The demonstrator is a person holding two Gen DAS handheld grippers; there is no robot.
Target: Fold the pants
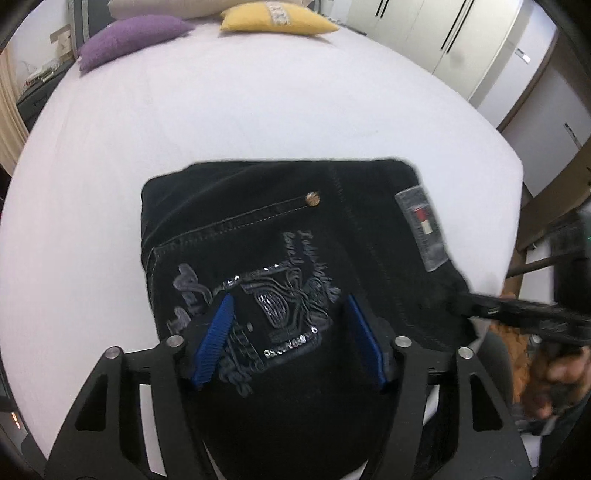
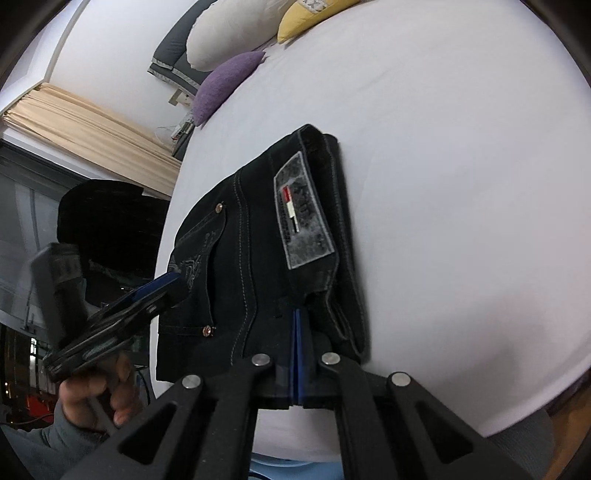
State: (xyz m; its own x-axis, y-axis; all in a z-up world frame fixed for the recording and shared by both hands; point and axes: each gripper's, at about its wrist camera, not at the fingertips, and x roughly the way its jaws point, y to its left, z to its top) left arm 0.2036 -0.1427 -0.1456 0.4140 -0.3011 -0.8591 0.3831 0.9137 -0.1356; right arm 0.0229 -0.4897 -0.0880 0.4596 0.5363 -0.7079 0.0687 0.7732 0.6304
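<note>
Pants (image 1: 280, 236), one pair, black denim, folded into compact stack near edge of white bed (image 1: 221, 122). One grey label patch (image 2: 303, 210), two rivets in right wrist view, embroidered back pocket (image 1: 258, 302) on top. Left hand-held gripper (image 1: 291, 339) open, blue pads either side of pocket embroidery, not pressing. Right hand-held gripper (image 2: 297, 332) closed, pads together at stack's near edge; fabric between them cannot tell. Three pillows at far end: one purple (image 1: 129, 38), one yellow (image 1: 273, 18), one white (image 2: 229, 37). Hand (image 2: 96, 395) on left handle.
</note>
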